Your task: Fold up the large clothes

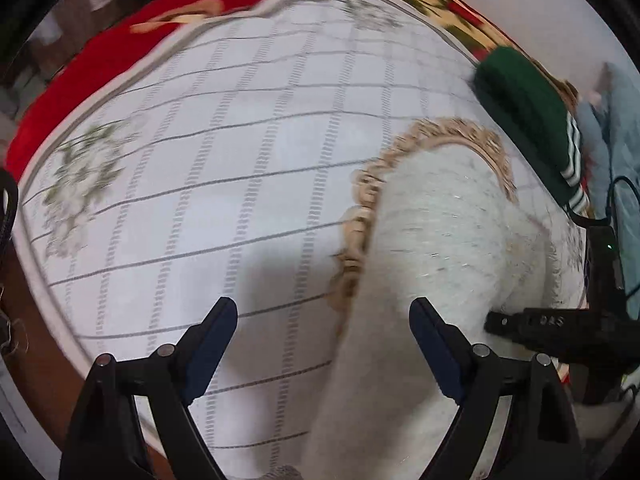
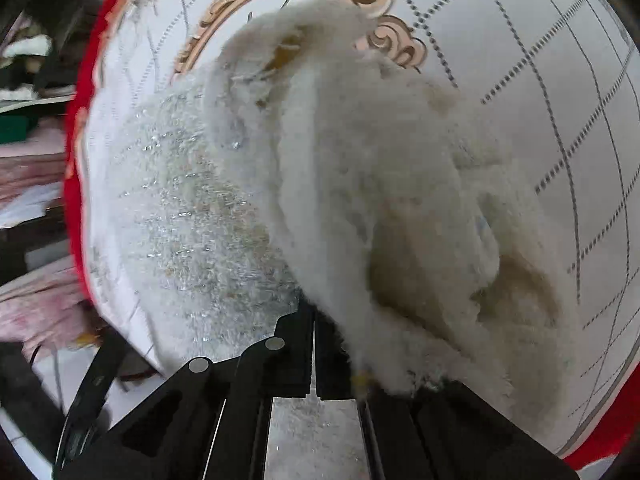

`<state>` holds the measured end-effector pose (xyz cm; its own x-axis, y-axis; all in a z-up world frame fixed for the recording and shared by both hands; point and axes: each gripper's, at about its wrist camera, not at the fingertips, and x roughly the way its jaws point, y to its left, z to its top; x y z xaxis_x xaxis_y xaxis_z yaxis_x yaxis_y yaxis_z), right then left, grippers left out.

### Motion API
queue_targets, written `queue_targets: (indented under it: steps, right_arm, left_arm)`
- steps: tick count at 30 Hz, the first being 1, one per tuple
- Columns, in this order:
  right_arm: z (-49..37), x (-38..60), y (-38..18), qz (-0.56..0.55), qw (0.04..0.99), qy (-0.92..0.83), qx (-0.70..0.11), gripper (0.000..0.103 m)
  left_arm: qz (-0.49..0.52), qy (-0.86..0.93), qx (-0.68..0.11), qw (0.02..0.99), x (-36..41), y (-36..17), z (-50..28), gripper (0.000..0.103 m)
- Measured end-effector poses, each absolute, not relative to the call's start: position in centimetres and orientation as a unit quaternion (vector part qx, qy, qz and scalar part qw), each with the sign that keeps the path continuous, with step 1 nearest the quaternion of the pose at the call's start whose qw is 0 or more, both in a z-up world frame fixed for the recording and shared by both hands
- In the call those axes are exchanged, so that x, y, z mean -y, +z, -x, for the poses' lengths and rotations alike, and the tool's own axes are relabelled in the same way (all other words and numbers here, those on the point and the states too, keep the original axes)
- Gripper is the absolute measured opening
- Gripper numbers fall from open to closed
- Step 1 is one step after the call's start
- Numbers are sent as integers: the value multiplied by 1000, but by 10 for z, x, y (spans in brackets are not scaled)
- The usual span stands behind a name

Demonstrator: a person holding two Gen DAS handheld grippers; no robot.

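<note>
item: white fluffy sweater [image 2: 360, 184], fuzzy knit with glinting tinsel threads. location: lying on a white checked table cover [image 1: 224, 152] with grey grid lines, flower motifs and a beige scroll-ornament frame [image 1: 452, 140]; the sweater overlaps that frame. one edge is lifted and draped over itself in the right wrist view.

right gripper [image 2: 314, 344]: jaws pressed together on a fold of the sweater, fabric spilling over the right finger.

left gripper [image 1: 324, 344]: jaws spread wide, holding nothing, hanging above the cover and the sweater's near edge.

adjacent items: folded green garment [image 1: 528, 120] with white stripes at the cover's far right edge; red cloth [image 1: 80, 76] with floral print beneath the cover.

writing: small pale characters on the right gripper's black body in the left wrist view, too blurred to read.
</note>
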<state>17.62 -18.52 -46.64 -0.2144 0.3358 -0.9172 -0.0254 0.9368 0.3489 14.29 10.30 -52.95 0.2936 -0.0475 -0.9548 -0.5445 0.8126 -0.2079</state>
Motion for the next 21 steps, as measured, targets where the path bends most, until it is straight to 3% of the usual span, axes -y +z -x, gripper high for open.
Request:
queue_targets:
  steps: [4, 8, 10, 11, 12, 17, 21]
  right_arm:
    - [-171, 165, -454, -25, 647, 148, -748, 0]
    - [-177, 205, -424, -127, 623, 193, -747, 8]
    - [-172, 241, -394, -144, 651, 195, -719, 40]
    - [-170, 253, -385, -139, 670, 190, -704, 83]
    - [-167, 262, -381, -133, 684, 186, -692, 103]
    - [-167, 252, -433, -48, 690, 174, -701, 103]
    - [-173, 264, -468, -64, 677, 190, -708, 103]
  left_arm:
    - [235, 176, -573, 765, -107, -522, -136, 87]
    - [243, 157, -568, 771, -101, -514, -141, 87]
    - [249, 140, -565, 774, -99, -514, -146, 87]
    - [252, 133, -564, 775, -97, -515, -148, 87]
    - [254, 128, -564, 775, -95, -518, -151, 87]
    - [277, 84, -582, 760, -87, -547, -172, 87]
    - [305, 43, -595, 743, -82, -571, -185, 88]
